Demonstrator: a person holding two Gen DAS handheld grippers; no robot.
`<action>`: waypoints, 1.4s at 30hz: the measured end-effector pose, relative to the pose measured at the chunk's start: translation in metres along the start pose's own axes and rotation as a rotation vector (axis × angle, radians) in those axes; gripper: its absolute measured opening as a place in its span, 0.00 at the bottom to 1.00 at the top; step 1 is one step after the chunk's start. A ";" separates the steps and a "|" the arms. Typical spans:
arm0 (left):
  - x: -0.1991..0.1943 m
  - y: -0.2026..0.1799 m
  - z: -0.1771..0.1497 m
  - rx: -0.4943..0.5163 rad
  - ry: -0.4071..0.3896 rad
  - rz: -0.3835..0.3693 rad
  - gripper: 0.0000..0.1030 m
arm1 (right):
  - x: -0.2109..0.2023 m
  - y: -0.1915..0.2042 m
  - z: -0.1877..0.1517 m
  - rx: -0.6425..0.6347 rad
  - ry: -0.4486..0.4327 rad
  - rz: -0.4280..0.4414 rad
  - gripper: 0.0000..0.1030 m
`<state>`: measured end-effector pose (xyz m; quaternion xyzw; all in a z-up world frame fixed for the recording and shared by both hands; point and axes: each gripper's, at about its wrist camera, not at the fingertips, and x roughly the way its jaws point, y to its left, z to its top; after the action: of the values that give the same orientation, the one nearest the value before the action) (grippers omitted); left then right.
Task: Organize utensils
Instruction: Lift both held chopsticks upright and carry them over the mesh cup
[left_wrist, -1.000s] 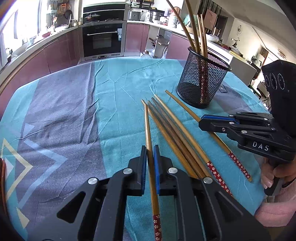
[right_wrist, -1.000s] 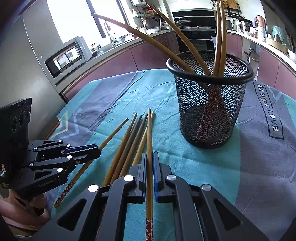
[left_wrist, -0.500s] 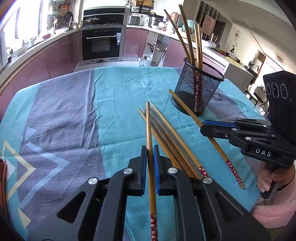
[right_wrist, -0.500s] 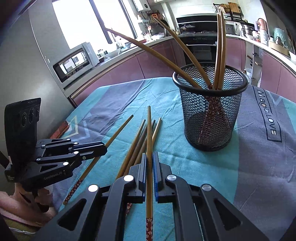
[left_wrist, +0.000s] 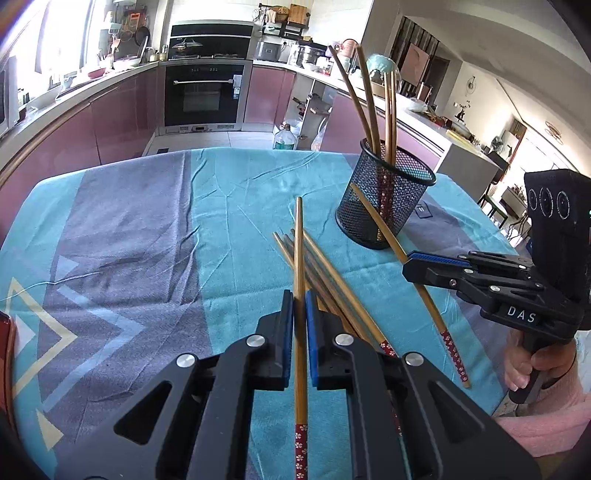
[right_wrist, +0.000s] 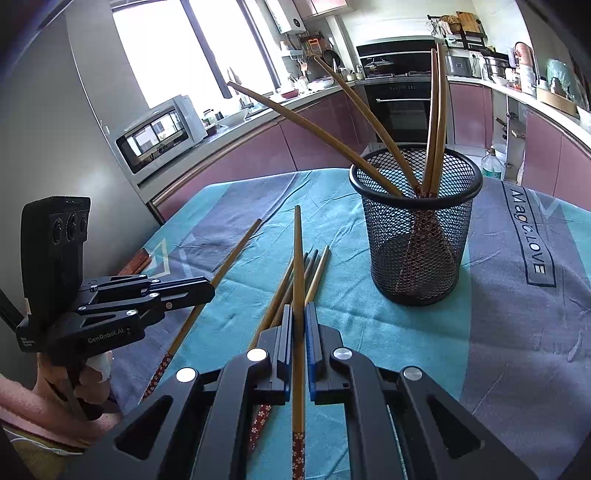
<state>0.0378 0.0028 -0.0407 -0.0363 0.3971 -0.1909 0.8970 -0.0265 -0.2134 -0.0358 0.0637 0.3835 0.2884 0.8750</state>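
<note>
L gripper (left_wrist: 300, 306): jaws nearly closed, blue pads pinching one bamboo chopstick (left_wrist: 300, 258) lengthwise. Stick runs between the fingers, plain tip pointing fwd & raised off the cloth, red floral end trailing back under the gripper body. R gripper (right_wrist: 299, 317): same story, jaws nearly closed on a second chopstick (right_wrist: 298, 266), tip fwd, patterned end back toward the camera. In the L view the R gripper (left_wrist: 417, 264) sits to the right, its stick angling up past the front of the basket; person's hand (left_wrist: 532, 365) wraps its handle. In the R view the L gripper (right_wrist: 207, 288) is at left w/ its own stick poking out ahead.

Just under/beside both grippers: loose pile of chopsticks (left_wrist: 332, 284) lying on the tablecloth, roughly parallel, red-patterned ends nearest the cameras. Same pile in R view (right_wrist: 310, 269), fanned slightly.

Beyond the pile: black mesh cup (right_wrist: 417, 236) standing upright on the teal-and-grey tablecloth (left_wrist: 236, 229), near but apart from the pile. Four chopsticks stand in it (right_wrist: 432, 122), patterned ends down, two leaning far left, two near-vertical. Behind: kitchen w/ oven (left_wrist: 207, 92) & microwave (right_wrist: 159, 136).
</note>
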 end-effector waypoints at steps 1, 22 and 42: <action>-0.002 0.000 0.000 -0.003 -0.005 -0.006 0.07 | -0.001 0.000 0.000 0.001 -0.003 0.002 0.05; -0.036 -0.002 0.014 -0.006 -0.099 -0.132 0.07 | -0.033 0.000 0.009 0.006 -0.095 0.014 0.05; -0.063 -0.030 0.040 0.045 -0.156 -0.203 0.07 | -0.065 -0.012 0.025 -0.006 -0.218 0.034 0.05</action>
<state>0.0191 -0.0047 0.0365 -0.0711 0.3162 -0.2860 0.9018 -0.0379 -0.2566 0.0188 0.0986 0.2840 0.2959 0.9067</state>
